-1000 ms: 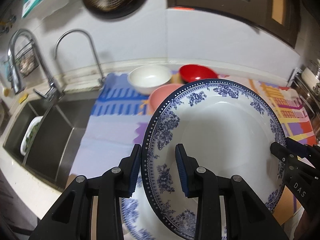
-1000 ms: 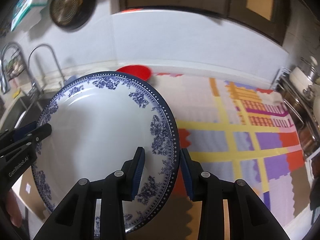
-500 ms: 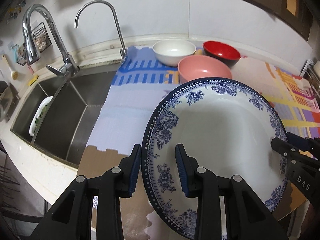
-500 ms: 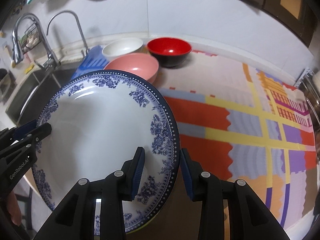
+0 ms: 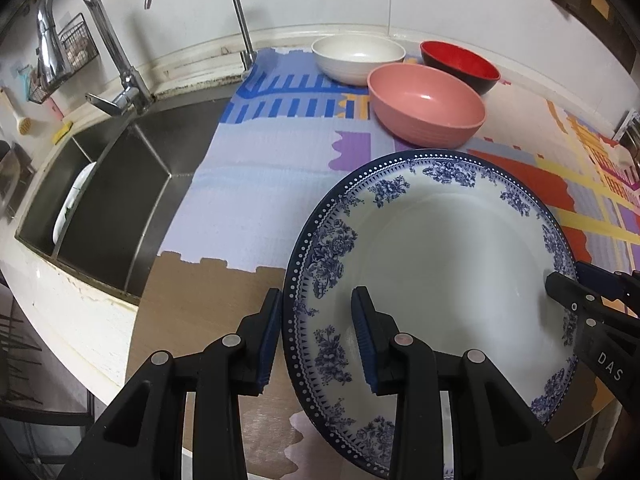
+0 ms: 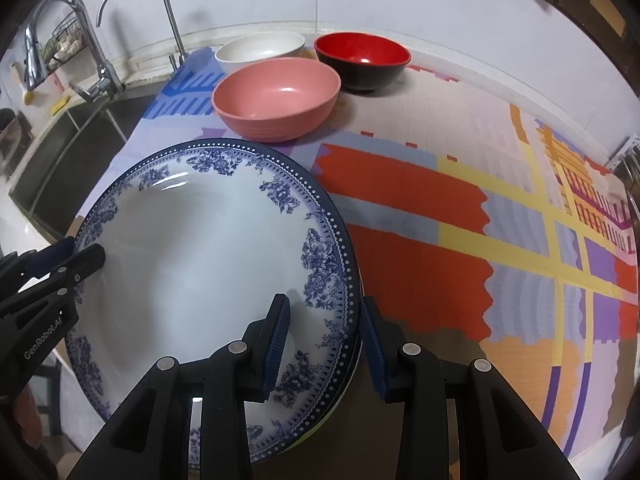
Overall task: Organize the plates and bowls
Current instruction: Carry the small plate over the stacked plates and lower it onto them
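A blue-and-white floral plate (image 5: 448, 264) fills the lower right of the left wrist view and the lower left of the right wrist view (image 6: 200, 260). My left gripper (image 5: 316, 340) is shut on its left rim. My right gripper (image 6: 324, 340) is shut on its right rim. The plate is held between both, low over the counter, with the rim of another plate (image 6: 340, 384) just under it. Behind it stand a pink bowl (image 6: 276, 98), a white bowl (image 6: 260, 46) and a red-and-black bowl (image 6: 362, 60).
A steel sink (image 5: 108, 196) with two taps (image 5: 120, 52) lies to the left, with a white dish (image 5: 72, 208) inside. A colourful patterned mat (image 6: 500, 220) covers the counter to the right. The counter's front edge (image 5: 80, 312) runs at lower left.
Both grippers have tilted down and lowered with the plate, bringing the counter and bowls closer into view. The grip on the plate is unchanged.
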`<state>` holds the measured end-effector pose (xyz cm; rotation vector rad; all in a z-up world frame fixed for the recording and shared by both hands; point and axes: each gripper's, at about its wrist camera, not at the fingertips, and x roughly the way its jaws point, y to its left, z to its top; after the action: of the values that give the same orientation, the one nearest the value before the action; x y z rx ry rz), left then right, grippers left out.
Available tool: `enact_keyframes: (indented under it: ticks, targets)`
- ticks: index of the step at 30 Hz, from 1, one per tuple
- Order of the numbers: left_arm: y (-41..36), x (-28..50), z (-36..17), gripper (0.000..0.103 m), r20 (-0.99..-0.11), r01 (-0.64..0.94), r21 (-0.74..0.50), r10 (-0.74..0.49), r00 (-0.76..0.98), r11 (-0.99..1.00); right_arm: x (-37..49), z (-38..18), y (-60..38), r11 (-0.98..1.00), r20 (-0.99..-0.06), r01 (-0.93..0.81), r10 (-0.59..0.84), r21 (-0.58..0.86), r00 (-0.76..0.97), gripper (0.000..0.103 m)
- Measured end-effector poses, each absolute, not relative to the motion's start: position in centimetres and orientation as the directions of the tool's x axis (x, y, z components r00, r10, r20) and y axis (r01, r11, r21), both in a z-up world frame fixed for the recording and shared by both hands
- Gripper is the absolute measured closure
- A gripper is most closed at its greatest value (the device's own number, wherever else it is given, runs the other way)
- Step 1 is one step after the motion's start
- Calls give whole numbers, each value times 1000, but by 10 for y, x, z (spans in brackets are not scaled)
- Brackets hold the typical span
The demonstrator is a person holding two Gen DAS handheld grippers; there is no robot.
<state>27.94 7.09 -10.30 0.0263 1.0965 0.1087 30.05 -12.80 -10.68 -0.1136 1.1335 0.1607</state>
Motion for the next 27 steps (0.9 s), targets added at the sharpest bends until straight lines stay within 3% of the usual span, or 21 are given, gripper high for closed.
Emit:
enact_keyframes:
  ticks: [18,27]
  targets:
    - [66,286,-116,67,-908,-83,75,102,407,994,305,-123,-131,980,-926,-197,66,-10,371,63]
    - [64,286,-120,61,-914,-82,64,92,395,995,306,-130,-133,979,-932,-201,91,20,350,63]
